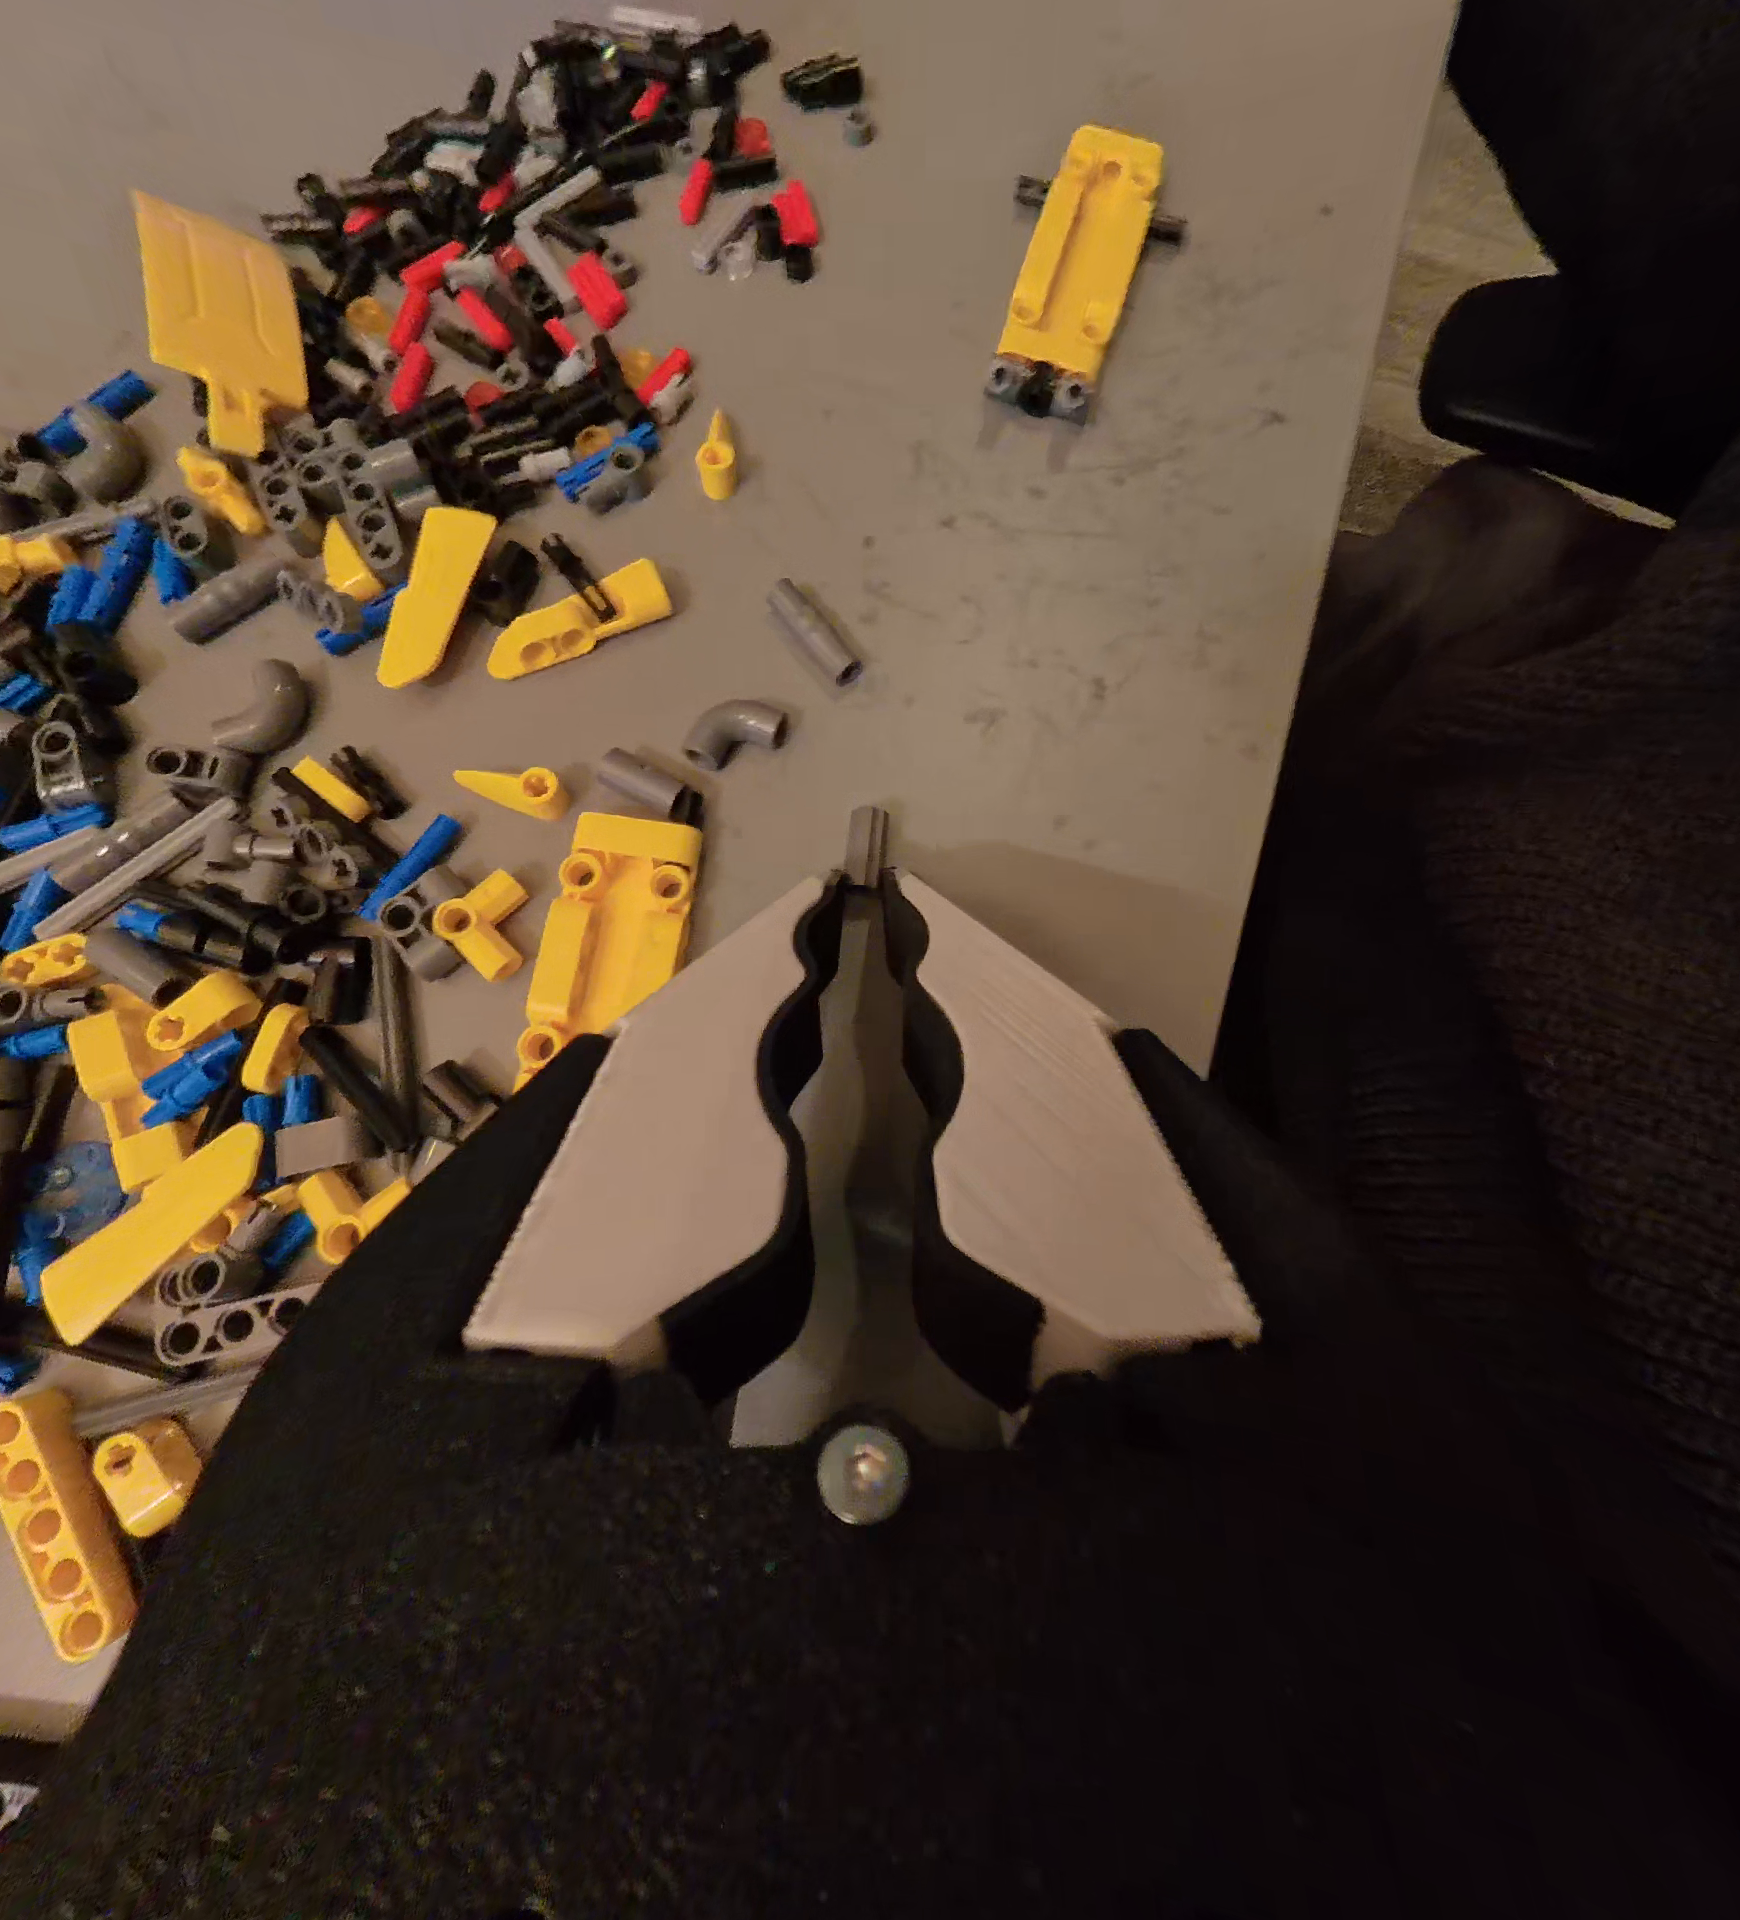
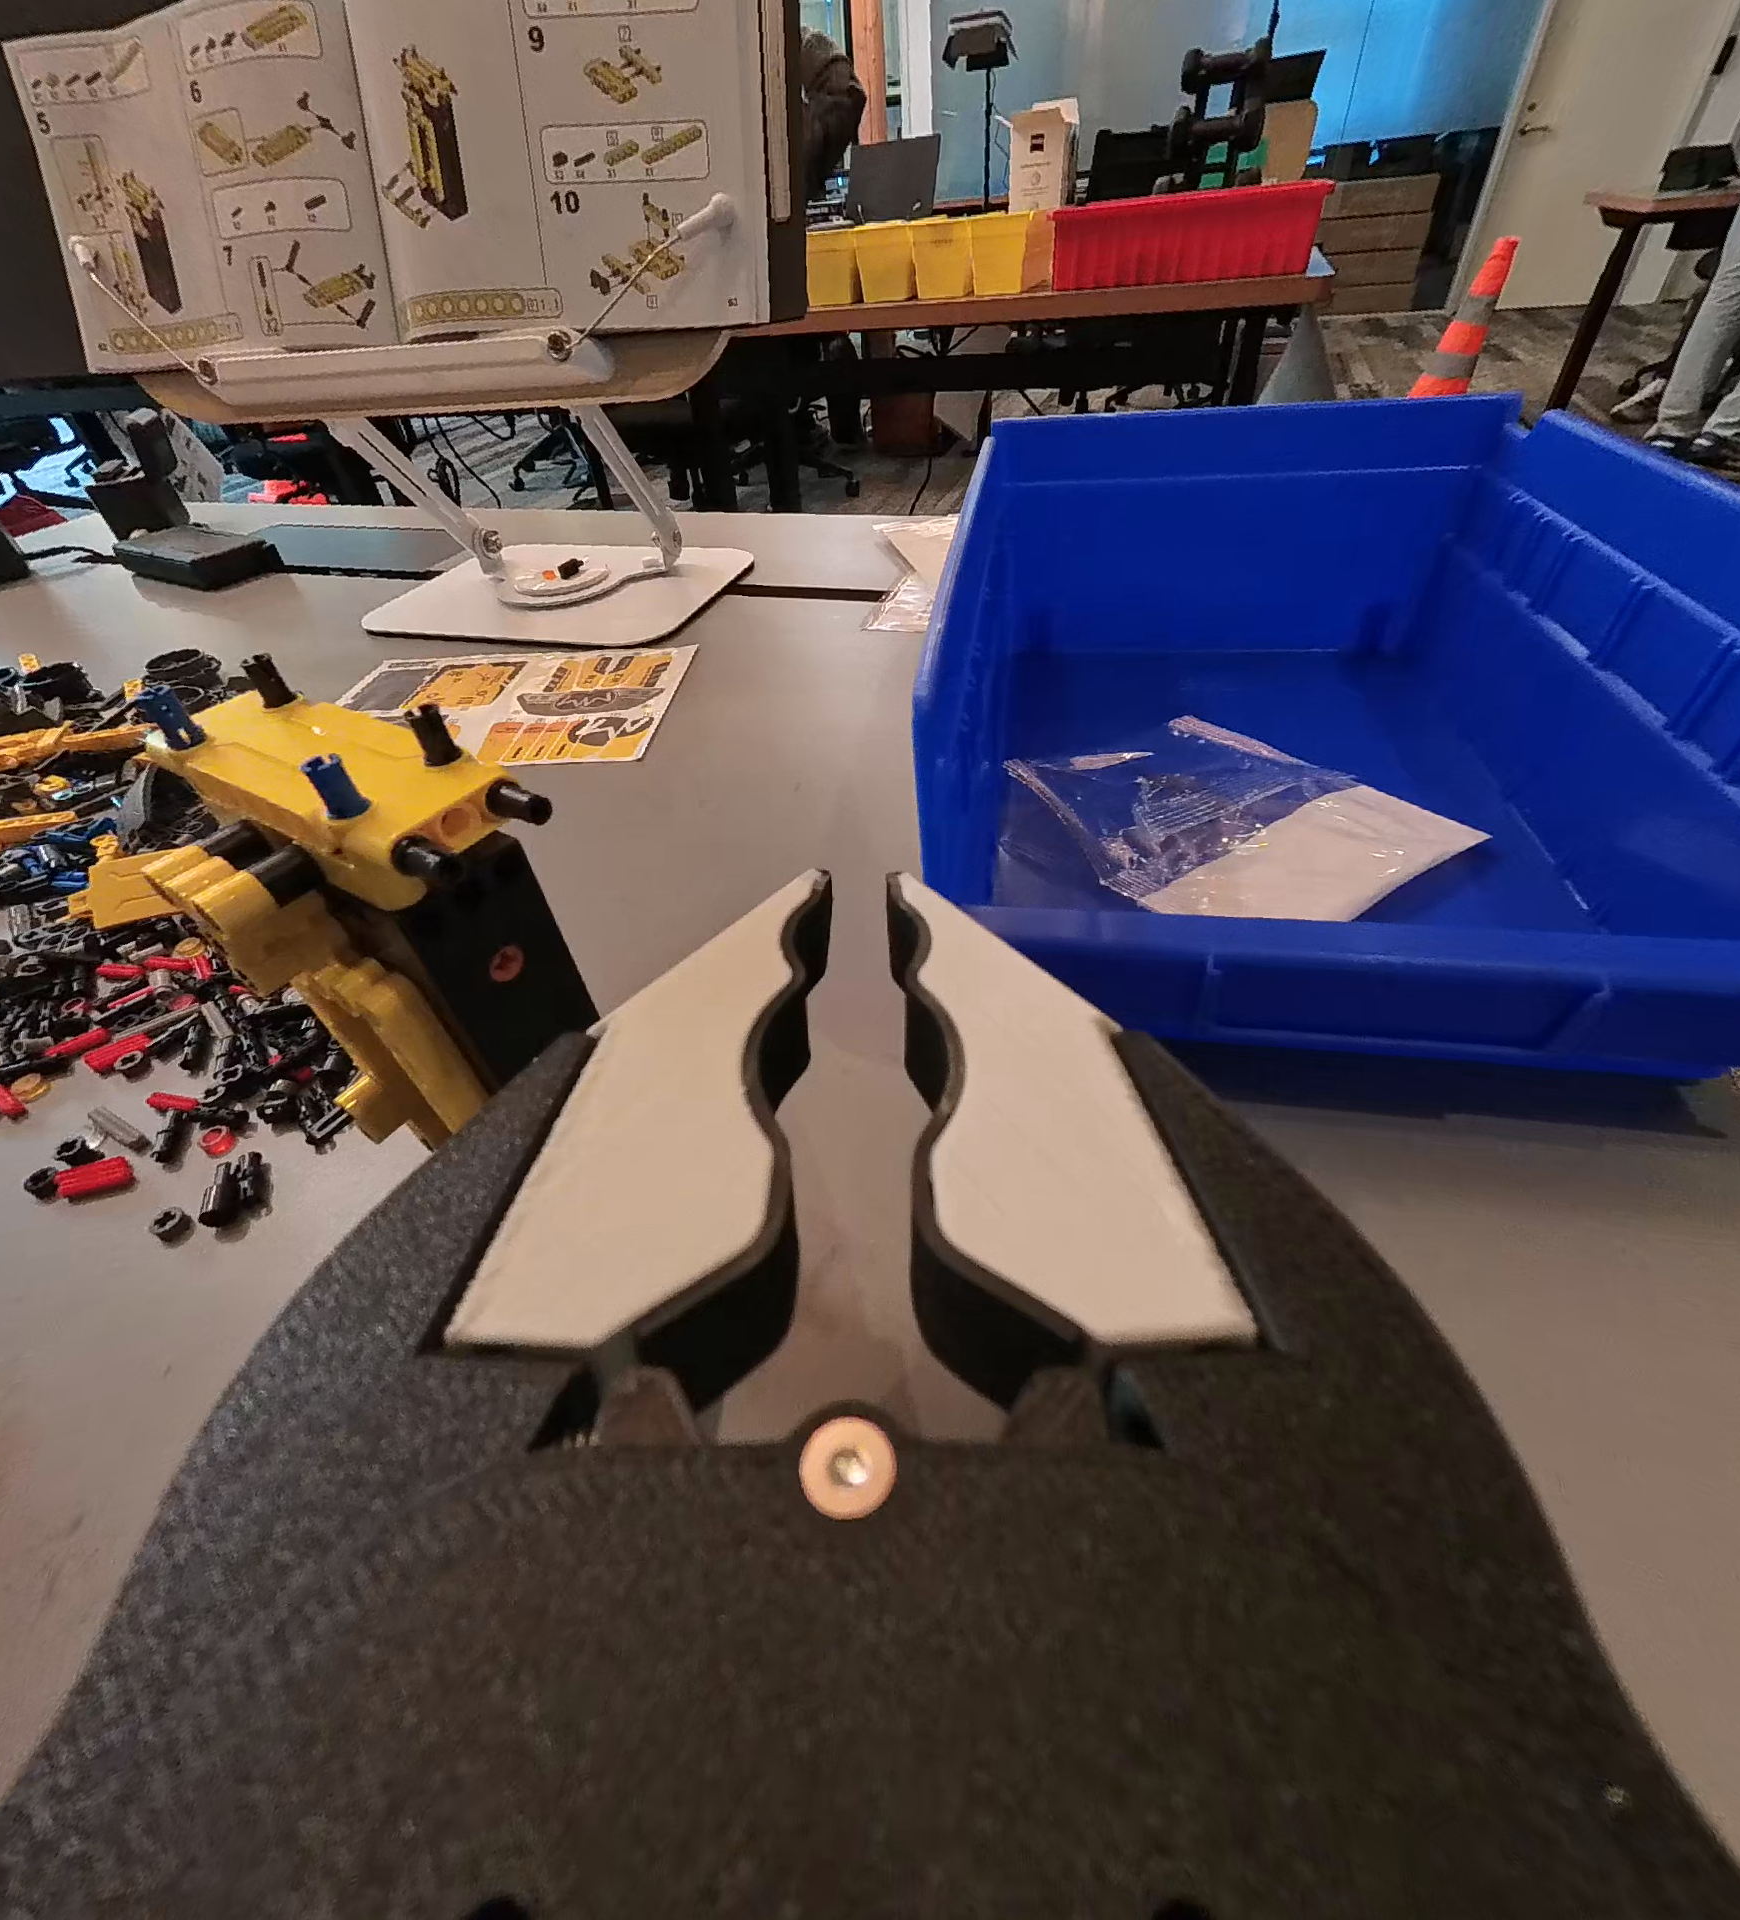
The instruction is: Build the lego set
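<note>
Grey table (image 1: 1001,540) strewn with loose building pieces; a grey axle (image 1: 866,883) is pinched lengthwise in the left gripper (image 1: 864,881), while the right gripper (image 2: 858,894) is held narrowly parted, empty, beside a yellow assembly (image 2: 326,831).

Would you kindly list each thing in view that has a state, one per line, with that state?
left tongs: shut on grey axle
grey axle: gripped, tip sticking out past the tongs
right tongs: open, empty
blue bin: upright, holding only a plastic bag
plastic bag: lying flat in the bin
instruction booklet: open on a stand
yellow assembly: partly built, pins sticking out
</note>
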